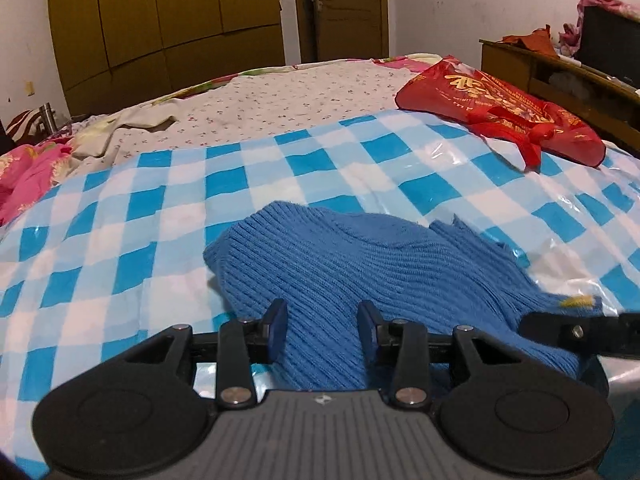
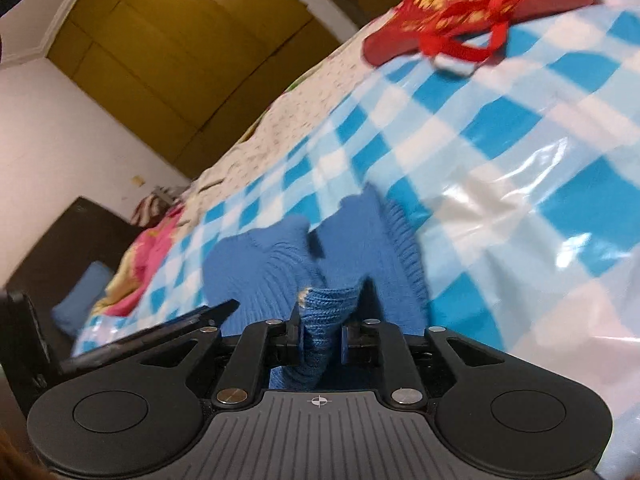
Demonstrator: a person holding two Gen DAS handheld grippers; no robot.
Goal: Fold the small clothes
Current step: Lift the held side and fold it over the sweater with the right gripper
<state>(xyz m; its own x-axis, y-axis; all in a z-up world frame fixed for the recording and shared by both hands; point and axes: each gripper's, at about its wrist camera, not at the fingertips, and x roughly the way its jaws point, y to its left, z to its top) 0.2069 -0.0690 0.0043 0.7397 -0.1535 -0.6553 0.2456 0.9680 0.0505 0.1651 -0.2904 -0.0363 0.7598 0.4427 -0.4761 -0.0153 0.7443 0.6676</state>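
Note:
A blue ribbed knit garment (image 1: 360, 256) lies bunched on the blue-and-white checked plastic sheet (image 1: 160, 208) over the bed. My left gripper (image 1: 322, 320) sits at its near edge. The knit fills the whole gap between the pads, so the gripper is shut on it. In the right wrist view, a narrow fold of the same garment (image 2: 260, 264) stands between the jaws of my right gripper (image 2: 320, 320). The fold rests against the left pad, and a dark gap shows at the right pad, so this gripper is open. The right gripper's finger (image 1: 576, 332) shows at the garment's right corner.
A red gift bag (image 1: 500, 108) lies on the sheet at the far right. Pink bedding (image 1: 24, 176) is heaped at the left edge of the bed. A wooden cabinet (image 1: 540, 68) stands to the right, and a wardrobe (image 1: 160, 12) and a door stand behind the bed.

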